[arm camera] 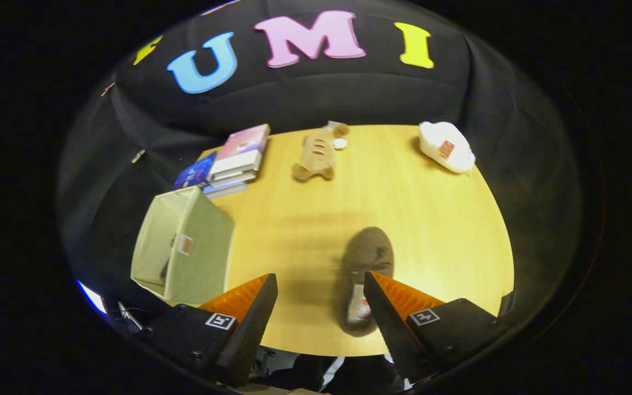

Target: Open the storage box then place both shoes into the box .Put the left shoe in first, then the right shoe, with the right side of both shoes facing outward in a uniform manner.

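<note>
A pale green fabric storage box (181,247) stands open at the table's left edge, just beyond my left finger. A dark shape (167,264) lies inside it; I cannot tell what it is. A brown shoe (364,258) lies on the wooden table (431,230), its toe pointing away, right beside my right fingertip and partly hidden by it. My gripper (320,278) hovers well above the table, open, with only bare tabletop between its fingers. The shoe looks blurred.
A stack of books (236,159) sits behind the box at the far left. A tan plush toy (316,156) lies at the far middle with a small white disc beside it. A white bag-like object (446,147) rests at the far right corner.
</note>
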